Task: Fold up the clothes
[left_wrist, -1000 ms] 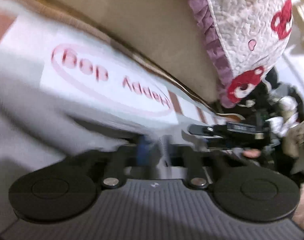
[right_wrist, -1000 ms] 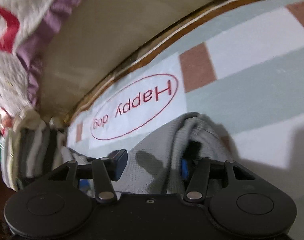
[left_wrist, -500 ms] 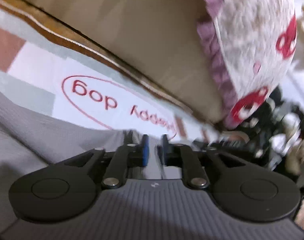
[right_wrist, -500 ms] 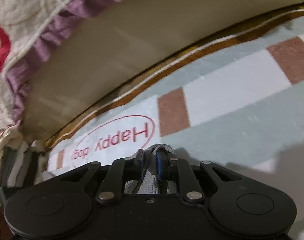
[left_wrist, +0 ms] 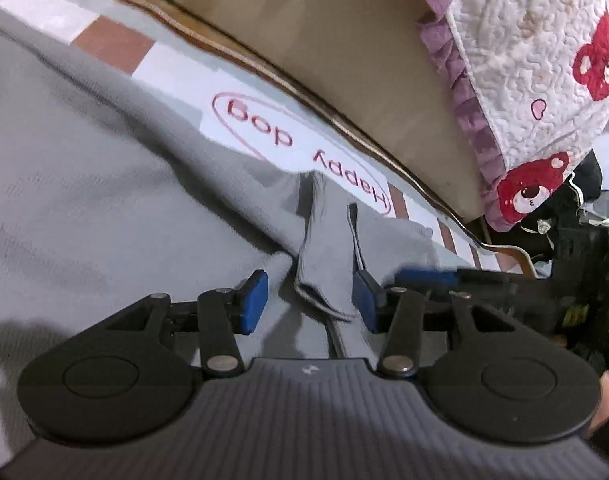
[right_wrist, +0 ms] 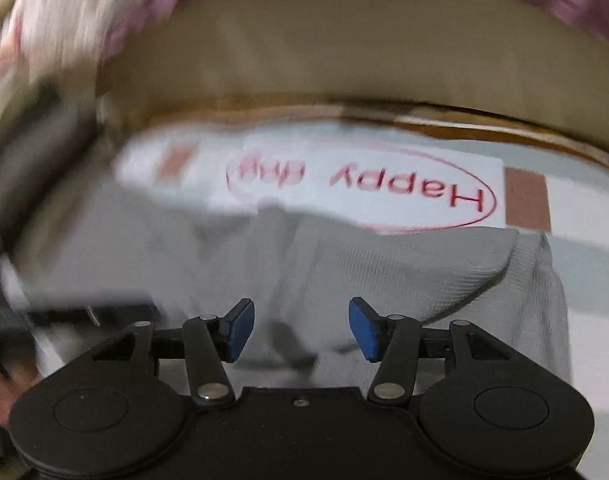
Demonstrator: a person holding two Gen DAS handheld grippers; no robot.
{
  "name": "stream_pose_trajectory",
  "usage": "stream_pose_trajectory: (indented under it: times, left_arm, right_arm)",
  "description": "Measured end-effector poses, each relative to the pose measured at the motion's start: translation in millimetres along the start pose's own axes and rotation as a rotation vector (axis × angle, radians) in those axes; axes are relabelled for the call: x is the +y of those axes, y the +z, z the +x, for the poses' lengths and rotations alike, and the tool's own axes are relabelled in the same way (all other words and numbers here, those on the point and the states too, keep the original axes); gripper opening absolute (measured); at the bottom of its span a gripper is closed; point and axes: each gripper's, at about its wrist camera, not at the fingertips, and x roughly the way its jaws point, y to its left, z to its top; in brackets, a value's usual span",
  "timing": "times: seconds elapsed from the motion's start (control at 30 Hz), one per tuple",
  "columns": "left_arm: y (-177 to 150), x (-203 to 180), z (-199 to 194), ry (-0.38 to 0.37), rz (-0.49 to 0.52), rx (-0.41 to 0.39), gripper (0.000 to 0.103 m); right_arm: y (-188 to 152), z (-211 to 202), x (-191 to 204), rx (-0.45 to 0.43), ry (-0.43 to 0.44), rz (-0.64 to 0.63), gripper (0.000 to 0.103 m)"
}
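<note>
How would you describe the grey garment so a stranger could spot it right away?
Find the checked bedsheet with the red "Happy dog" oval printed on it. The grey garment lies spread over it, below that oval. It is the only plain grey knit here; the quilt nearby is white with red bears.

1. Could not make out the left side of the right wrist view: smeared by motion, a dark blurred shape (right_wrist: 44, 184) there beyond naming.
2. Read "dog" on the mat (right_wrist: 564, 276) only as a doubled smear there.
3. Lost the gray garment (left_wrist: 104, 208) past the left edge of the left wrist view.
4. Saw the pillow (left_wrist: 544, 60) cut off at the top.
5. Could not identify the dark clutter (left_wrist: 584, 264) at right.
</note>
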Motion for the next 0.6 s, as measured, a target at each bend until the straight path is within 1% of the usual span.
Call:
stream_pose_trajectory:
  times: [0.03,0.1,0.13,0.17,0.2,0.23,0.3,0.37,0.4,0.43,0.47,0.5,0.53,0.57,0.6]
  left_arm:
    - [0.5,-0.7,2.8,-0.006,0.009,0.005,0.046]
    - [1.2,-2.4,8.2,-0.013,0.032,0.011,0.046]
    - [1.2,-3.9,10.7,-0.010,0.052,0.009,0.046]
    - [1.0,-5.3,12.9,-0.007,0.072,0.007,0.046]
    - [0.9,-6.1,15.1,-0.008,0.087,0.005,0.046]
    - [1.1,-6.4,17.8,-0.013,0.096,0.006,0.046]
    - [1.8,-6.8,23.1,-0.037,0.096,0.012,0.046]
    - [1.6,-7.2,27.7,-0.064,0.084,0.021,0.046]
    - [1.1,-7.3,29.8,-0.077,0.079,0.028,0.046]
    - [0.1,-7.3,31.6,-0.089,0.074,0.037,0.046]
    - [-1.1,-7.4,33.3,-0.095,0.073,0.040,0.046]
    - [-2.3,-7.7,34.6,-0.095,0.075,0.036,0.046]
    - [-3.3,-8.2,35.7,-0.098,0.084,0.037,0.044]
    - [-4.0,-9.0,36.7,-0.104,0.099,0.041,0.036]
    - [-4.7,-9.9,37.7,-0.110,0.115,0.045,0.025]
  right_arm:
    - [-4.7,1.9,3.7,0.054,-0.048,-0.056,0.056]
    - [-17.3,0.1,2.2,0.148,-0.124,-0.114,0.054]
    - [-23.6,-0.7,1.4,0.195,-0.162,-0.144,0.044]
    - [-30.0,-1.6,0.6,0.243,-0.200,-0.173,0.020]
    - [-36.3,-2.5,-0.1,0.290,-0.238,-0.202,0.013]
    - [-41.2,-6.1,-2.6,0.322,-0.257,-0.200,0.013]
    - [-45.8,-19.1,-12.3,0.330,-0.268,-0.131,0.014]
    - [-43.3,-33.1,-18.7,0.310,-0.296,-0.062,0.037]
    - [-38.8,-41.0,-19.0,0.289,-0.307,-0.029,0.039]
    - [-33.2,-48.8,-19.2,0.250,-0.284,0.006,0.041]
    - [-26.4,-56.2,-19.2,0.192,-0.224,0.044,0.047]
    - [-19.5,-63.6,-19.2,0.134,-0.163,0.081,0.051]
    - [-13.2,-64.9,-19.5,0.089,-0.100,0.119,0.055]
    - [-7.5,-59.2,-19.9,0.058,-0.033,0.157,0.056]
    - [-1.9,-53.5,-20.4,0.027,0.034,0.196,0.056]
